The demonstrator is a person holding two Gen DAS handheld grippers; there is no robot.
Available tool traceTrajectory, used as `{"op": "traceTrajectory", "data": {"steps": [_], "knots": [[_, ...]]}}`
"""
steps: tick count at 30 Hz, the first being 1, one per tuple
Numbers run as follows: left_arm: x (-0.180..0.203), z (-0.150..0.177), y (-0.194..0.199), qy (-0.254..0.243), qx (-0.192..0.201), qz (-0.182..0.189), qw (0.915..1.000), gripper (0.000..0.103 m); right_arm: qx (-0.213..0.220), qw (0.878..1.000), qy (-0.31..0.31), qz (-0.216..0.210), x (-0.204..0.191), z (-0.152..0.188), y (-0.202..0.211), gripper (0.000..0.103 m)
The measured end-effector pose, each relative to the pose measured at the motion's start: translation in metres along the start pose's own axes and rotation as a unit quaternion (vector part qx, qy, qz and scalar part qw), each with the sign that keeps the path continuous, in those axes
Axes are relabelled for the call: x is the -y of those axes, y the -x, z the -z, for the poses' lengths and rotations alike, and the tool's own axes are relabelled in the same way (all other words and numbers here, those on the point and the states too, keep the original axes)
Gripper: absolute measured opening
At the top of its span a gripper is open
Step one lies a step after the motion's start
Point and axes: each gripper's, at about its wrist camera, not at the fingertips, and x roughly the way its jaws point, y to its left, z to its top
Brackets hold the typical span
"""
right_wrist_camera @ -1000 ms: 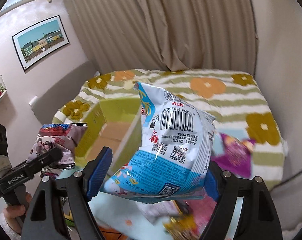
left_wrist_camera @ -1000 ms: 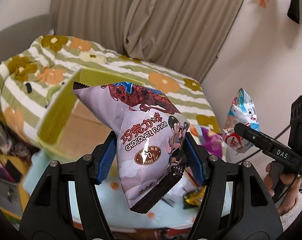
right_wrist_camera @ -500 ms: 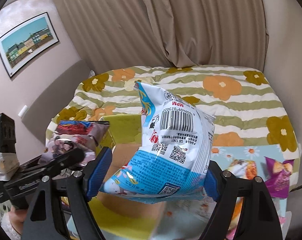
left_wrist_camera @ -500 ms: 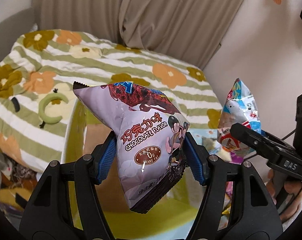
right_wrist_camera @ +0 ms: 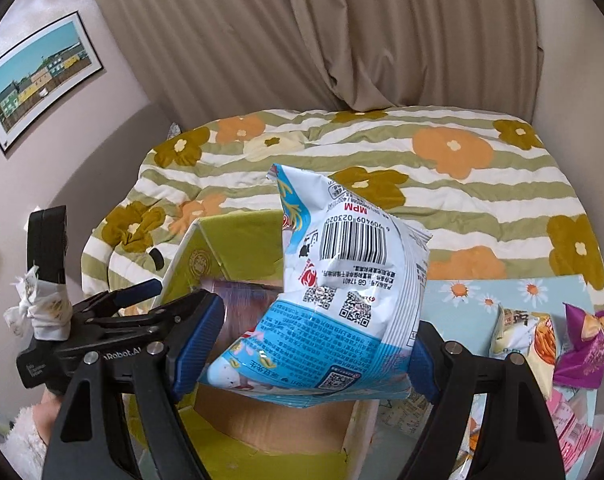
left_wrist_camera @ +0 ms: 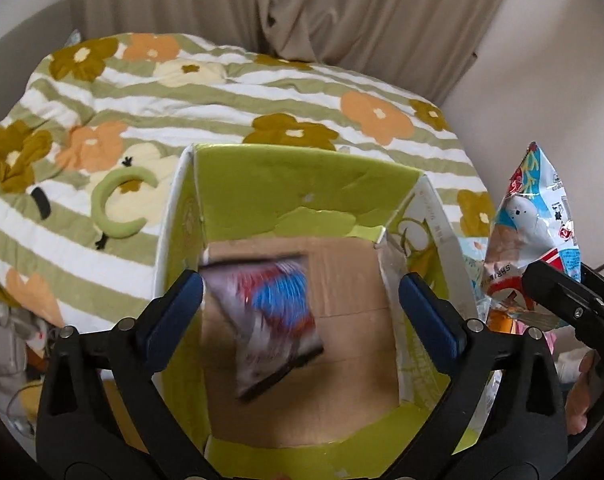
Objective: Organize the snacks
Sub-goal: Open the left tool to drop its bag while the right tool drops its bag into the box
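Chocolate bag (left_wrist_camera: 276,320) dropping into box (left_wrist_camera: 302,184), left jaws opening; right jaws clamping blue bag (right_wrist_camera: 342,304); others on mat (right_wrist_camera: 542,292) unsorted.

The open cardboard box (left_wrist_camera: 302,208) stands in front of the bed (left_wrist_camera: 230,92), and the purple snack bag (left_wrist_camera: 270,316) is inside the box, blurred, between the opening jaws of the left gripper (left_wrist_camera: 300,312) but not touching them. The right gripper (right_wrist_camera: 302,344) holds the blue snack bag (right_wrist_camera: 342,292) above the box, with the left gripper at its left side. More snack packets (right_wrist_camera: 542,344) lie on the mat (right_wrist_camera: 482,292) to the right of the box.
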Motion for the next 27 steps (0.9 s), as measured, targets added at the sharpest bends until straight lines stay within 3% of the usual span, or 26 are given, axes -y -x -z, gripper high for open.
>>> {"op": "traceTrajectory", "data": {"steps": [13, 23, 24, 27], "knots": [[-0.003, 0.029, 0.052, 0.022, 0.015, -0.040, 0.9988, 0.098, -0.041, 0.998, 0.020, -0.033, -0.005, -0.015, -0.009, 0.079], [-0.016, 0.044, 0.060, 0.038, 0.012, -0.074, 0.9965, 0.098, -0.113, 0.991, 0.036, -0.063, -0.018, -0.033, -0.071, 0.080], [-0.017, 0.044, 0.060, 0.039, 0.011, -0.074, 0.9964, 0.098, -0.118, 0.990, 0.035, -0.064, -0.019, -0.033, -0.078, 0.081], [-0.020, 0.047, 0.057, 0.045, 0.006, -0.074, 0.9962, 0.098, -0.123, 0.991, 0.031, -0.051, -0.019, -0.028, -0.090, 0.097]]}}
